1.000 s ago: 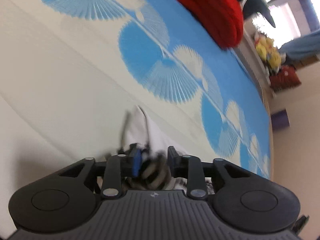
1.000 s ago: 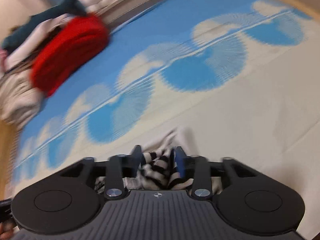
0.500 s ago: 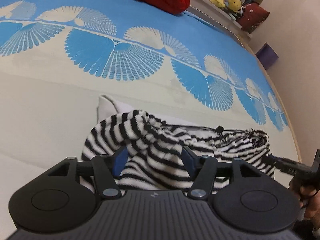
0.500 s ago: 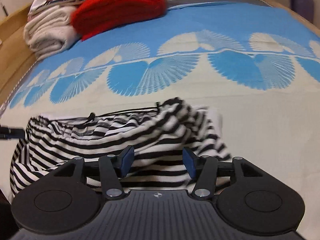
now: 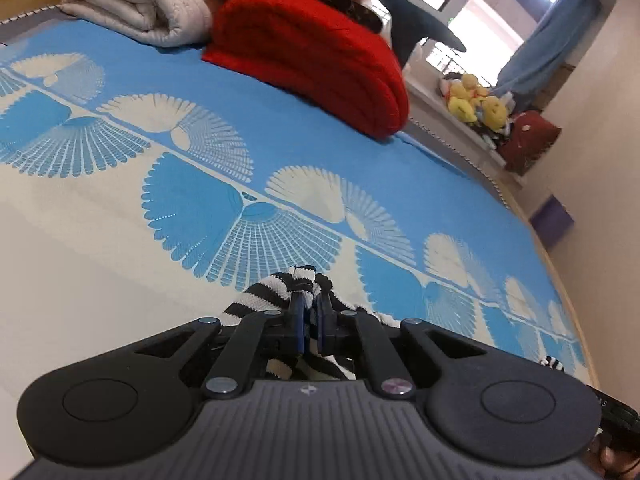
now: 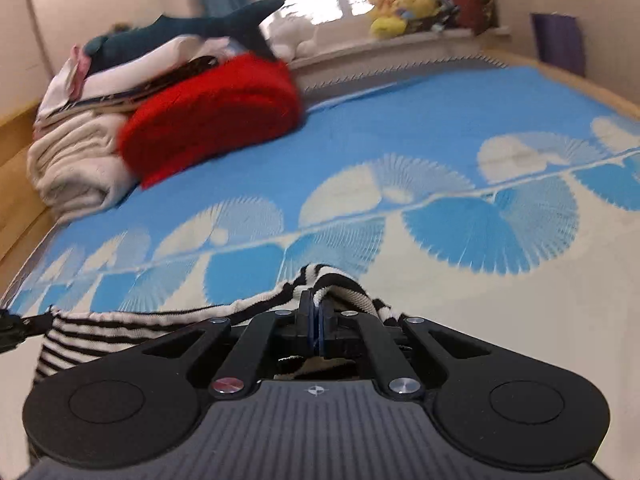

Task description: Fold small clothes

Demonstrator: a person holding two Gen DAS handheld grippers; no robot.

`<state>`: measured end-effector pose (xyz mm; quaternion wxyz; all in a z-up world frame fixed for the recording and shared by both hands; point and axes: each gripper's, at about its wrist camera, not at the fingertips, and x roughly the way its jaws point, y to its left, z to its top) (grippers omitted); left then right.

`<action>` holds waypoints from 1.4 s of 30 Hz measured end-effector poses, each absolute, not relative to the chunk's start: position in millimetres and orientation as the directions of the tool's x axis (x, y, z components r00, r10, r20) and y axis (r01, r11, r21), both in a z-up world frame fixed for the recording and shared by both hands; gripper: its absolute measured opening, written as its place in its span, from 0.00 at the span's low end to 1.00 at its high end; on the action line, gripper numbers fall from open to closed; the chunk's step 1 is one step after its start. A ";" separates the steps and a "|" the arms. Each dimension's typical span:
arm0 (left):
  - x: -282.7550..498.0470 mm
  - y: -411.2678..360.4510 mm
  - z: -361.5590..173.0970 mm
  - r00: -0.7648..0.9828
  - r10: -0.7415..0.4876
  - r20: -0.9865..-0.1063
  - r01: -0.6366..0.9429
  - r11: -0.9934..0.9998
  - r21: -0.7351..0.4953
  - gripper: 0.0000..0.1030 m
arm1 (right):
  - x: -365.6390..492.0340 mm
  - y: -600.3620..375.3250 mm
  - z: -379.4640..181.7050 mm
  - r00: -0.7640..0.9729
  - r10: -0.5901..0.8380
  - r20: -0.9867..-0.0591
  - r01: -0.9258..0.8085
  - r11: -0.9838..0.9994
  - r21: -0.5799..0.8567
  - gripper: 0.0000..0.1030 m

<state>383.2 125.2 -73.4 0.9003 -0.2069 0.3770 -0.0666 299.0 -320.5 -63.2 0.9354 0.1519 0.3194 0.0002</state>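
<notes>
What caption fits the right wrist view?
Right gripper shut on striped garment above blue fan-patterned bedspread.

Striped knit cloth [image 5: 276, 286] (matt, ribbed)

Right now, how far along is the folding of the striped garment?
Early stage. Done: both grippers have a pinch on the striped garment, the left gripper and right gripper each clamped on a bunched edge. In hand: the cloth hangs stretched between them above the bed cover. Left: no flat fold shows yet.
</notes>
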 end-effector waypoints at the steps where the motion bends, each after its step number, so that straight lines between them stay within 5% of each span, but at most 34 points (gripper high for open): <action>1: 388.3 120.2 -78.0 0.696 -0.263 -0.668 -0.048 0.912 -0.408 0.06 | 305.2 -317.1 -67.4 0.785 0.077 -0.615 0.108 0.960 0.258 0.01; 9: 420.6 112.9 -138.9 0.542 -0.166 -0.824 -0.205 0.925 -0.321 0.07 | 351.7 -296.1 -126.9 0.626 0.014 -0.780 0.126 0.985 0.118 0.03; 12: 421.9 120.4 -148.7 0.520 -0.185 -0.834 -0.212 0.918 -0.336 0.12 | 352.9 -285.7 -129.2 0.632 0.000 -0.775 0.083 0.994 0.067 0.10; 14: 422.4 126.2 -141.8 0.511 -0.234 -0.827 -0.197 0.905 -0.377 0.22 | 352.4 -290.0 -116.5 0.636 0.052 -0.770 0.065 0.990 0.121 0.33; 19: 406.6 168.3 -104.7 0.621 -0.284 -0.730 -0.176 0.858 -0.483 0.42 | 330.3 -325.8 -69.6 0.766 0.027 -0.642 0.124 0.974 0.189 0.55; 25: 400.4 177.8 -124.8 0.498 -0.284 -0.819 -0.117 0.914 -0.389 0.44 | 332.2 -358.1 -105.0 0.608 0.067 -0.791 0.139 0.972 0.189 0.56; 29: 398.9 163.3 -137.5 0.479 -0.253 -0.840 -0.052 0.948 -0.315 0.45 | 337.2 -349.1 -118.9 0.586 0.046 -0.809 0.105 0.986 0.132 0.51; 30: 399.3 160.7 -139.0 0.480 -0.254 -0.840 -0.042 0.949 -0.312 0.38 | 338.6 -347.5 -117.3 0.601 0.042 -0.798 0.099 0.987 0.127 0.40; 31: 398.7 159.4 -138.2 0.486 -0.257 -0.836 -0.027 0.951 -0.308 0.03 | 339.2 -346.3 -113.9 0.615 0.046 -0.788 0.093 0.987 0.130 0.04; 32: 398.8 157.4 -135.1 0.505 -0.247 -0.827 -0.011 0.956 -0.293 0.02 | 339.4 -346.5 -107.7 0.644 0.048 -0.764 0.096 0.985 0.143 0.01; 36: 396.5 163.2 -111.8 0.661 -0.098 -0.744 -0.095 0.972 -0.213 0.01 | 338.7 -353.1 -84.9 0.756 -0.003 -0.654 0.137 0.978 0.154 0.01; 40: 404.0 158.1 -143.5 0.486 -0.069 -0.871 -0.125 0.981 -0.148 0.12 | 352.3 -344.2 -113.2 0.599 -0.024 -0.800 0.145 0.986 0.079 0.26; 42: 399.2 161.4 -144.9 0.422 -0.075 -0.903 -0.148 0.978 -0.150 0.16 | 347.3 -342.8 -109.7 0.573 -0.011 -0.819 0.132 0.988 0.079 0.25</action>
